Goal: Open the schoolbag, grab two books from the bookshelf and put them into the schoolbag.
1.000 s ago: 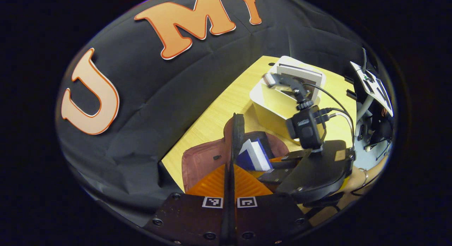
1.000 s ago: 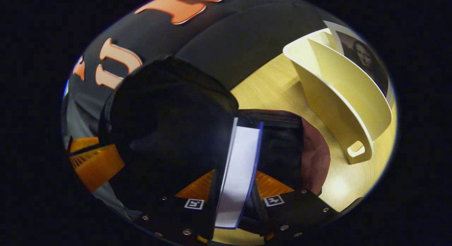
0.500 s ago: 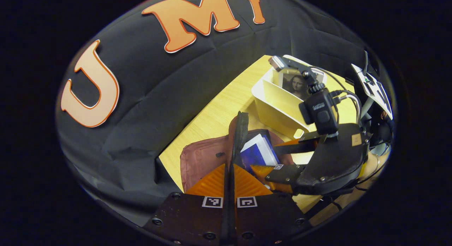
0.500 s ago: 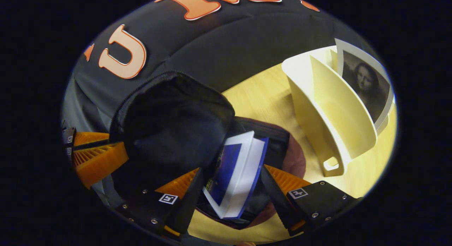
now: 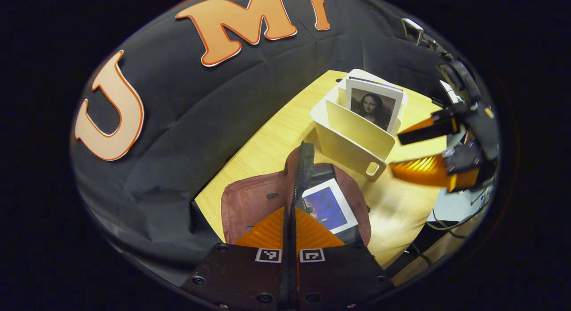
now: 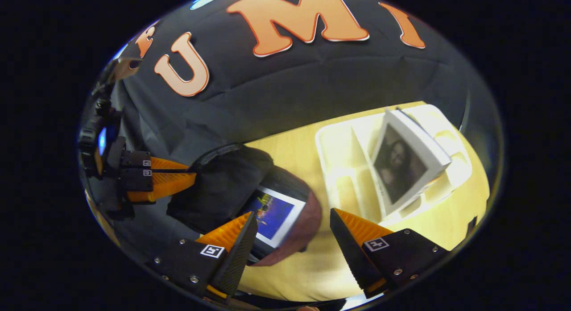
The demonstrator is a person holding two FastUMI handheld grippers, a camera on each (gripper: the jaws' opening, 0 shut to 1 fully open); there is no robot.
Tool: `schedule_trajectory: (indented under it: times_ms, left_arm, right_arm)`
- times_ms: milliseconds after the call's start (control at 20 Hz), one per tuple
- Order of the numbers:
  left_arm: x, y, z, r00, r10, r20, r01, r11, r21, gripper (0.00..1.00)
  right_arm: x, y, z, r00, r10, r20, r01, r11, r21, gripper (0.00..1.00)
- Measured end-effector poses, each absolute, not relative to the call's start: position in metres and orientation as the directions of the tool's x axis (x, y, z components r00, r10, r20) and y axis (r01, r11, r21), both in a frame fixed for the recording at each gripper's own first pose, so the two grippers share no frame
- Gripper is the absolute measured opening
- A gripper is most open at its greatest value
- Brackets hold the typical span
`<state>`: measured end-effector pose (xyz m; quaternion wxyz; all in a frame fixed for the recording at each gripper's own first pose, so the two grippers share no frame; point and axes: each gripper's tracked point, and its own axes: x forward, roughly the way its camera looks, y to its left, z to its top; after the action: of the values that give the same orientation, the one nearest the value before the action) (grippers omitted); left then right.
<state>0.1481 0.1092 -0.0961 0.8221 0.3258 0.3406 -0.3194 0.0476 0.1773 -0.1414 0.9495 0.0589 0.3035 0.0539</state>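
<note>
Left claw [image 5: 290, 213] pinching the bag flap [image 5: 304, 166]; right claw [image 6: 292, 230] spread, empty, above the book [image 6: 275, 215] inside the bag [image 6: 303, 226], shelf [image 6: 343, 168] just ahead-right.

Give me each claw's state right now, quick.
Left claw: closed on the schoolbag flap, holding it up.
Right claw: open, holding nothing, above the table.

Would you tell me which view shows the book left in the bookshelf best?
The left gripper view: the book stands upright in the bookshelf, sharp, its portrait cover facing the camera. In the right gripper view the book looks larger but blurred and tilted.
</note>
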Motion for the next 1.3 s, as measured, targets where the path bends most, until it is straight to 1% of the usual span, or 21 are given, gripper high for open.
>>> schedule_trajectory:
  times_ms: [150,250,300,450,600,800,950,1100,1300]
  left_arm:
    - [0.146,0.109,-0.1,0.556,-0.312,-0.77,0.75,0.588,0.303,0.0]
    - [0.148,0.109,-0.101,0.555,-0.313,-0.771,0.749,0.591,0.3,0.01]
    - [0.149,0.109,-0.102,0.555,-0.312,-0.771,0.748,0.592,0.299,0.0]
    - [0.148,0.11,-0.102,0.554,-0.305,-0.775,0.746,0.594,0.3,0.0]
    - [0.149,0.11,-0.102,0.554,-0.294,-0.779,0.745,0.593,0.306,0.0]
    - [0.15,0.115,-0.103,0.554,-0.274,-0.786,0.737,0.601,0.31,0.01]
    - [0.15,0.118,-0.105,0.549,-0.262,-0.794,0.733,0.607,0.307,0.01]
    - [0.151,0.121,-0.108,0.545,-0.25,-0.8,0.732,0.608,0.308,0.0]
    - [0.153,0.125,-0.112,0.538,-0.24,-0.808,0.73,0.612,0.304,0.01]
  right_arm:
    - [0.031,0.117,-0.103,0.806,0.063,-0.589,-0.021,0.997,0.079,0.97]
    - [0.03,0.072,-0.086,0.798,-0.033,-0.602,0.022,0.999,-0.026,0.97]
    - [0.032,0.055,-0.079,0.79,-0.062,-0.61,0.028,0.997,-0.065,0.97]
    - [0.049,0.037,-0.064,0.752,-0.072,-0.655,0.013,0.995,-0.095,0.97]
    - [0.08,0.027,-0.063,0.703,-0.079,-0.707,-0.029,0.99,-0.139,0.98]
    - [0.129,0.03,-0.077,0.617,-0.061,-0.785,-0.06,0.99,-0.124,0.98]
    - [0.159,0.024,-0.105,0.534,-0.087,-0.841,-0.068,0.987,-0.145,0.98]
    - [0.176,0.011,-0.137,0.454,-0.152,-0.878,-0.058,0.978,-0.199,0.98]
    - [0.178,0.014,-0.165,0.376,-0.15,-0.914,-0.054,0.982,-0.183,0.99]
